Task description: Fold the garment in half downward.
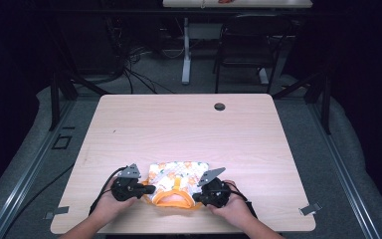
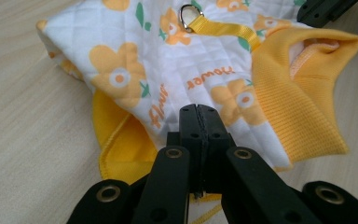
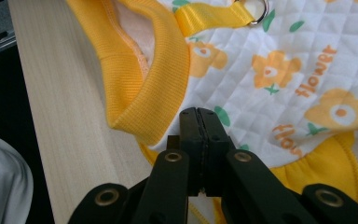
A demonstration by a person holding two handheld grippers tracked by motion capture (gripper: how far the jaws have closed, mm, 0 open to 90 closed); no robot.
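**Op A:** Vest (image 1: 178, 185) first: it's a small quilted pet vest, white with orange flowers, lying flat at the near edge of the counter (image 1: 189, 124), right between my two hands. Soft and light, I'd judge. It'll flop and fold the moment I lift it, nothing stiff in it but the ring.

**Op B:** Where are your fingers?

**Op A:** Left gripper (image 1: 149, 189) sits at the vest's left side, right gripper (image 1: 197, 196) at its right. On both, the fingers are pressed together. In the gripper views the tips lie over the printed cloth near the hem, but I can't tell whether any fabric is pinched between them or they just rest on top.

**Op B:** Where would you take hold?

**Op A:** The ribbed yellow collar (image 3: 144, 88) or the yellow trim along the edge (image 2: 121, 154). That's thicker, gives the fingers something to bite. The quilted panel would likely slip or bunch. The strap (image 2: 223, 30) with its ring (image 2: 186, 16) is another option, though small.

**Op B:** What do the close views add over the high one?

**Op A:** From above I get the layout: vest near the counter's front edge, a gripper on each side, a grommet hole (image 1: 220, 106) far off. The left gripper view gives me the "flower" lettering, the ring, and the collar standing open. The right gripper view shows the collar's fleecy lining and how near the counter's edge it lies.
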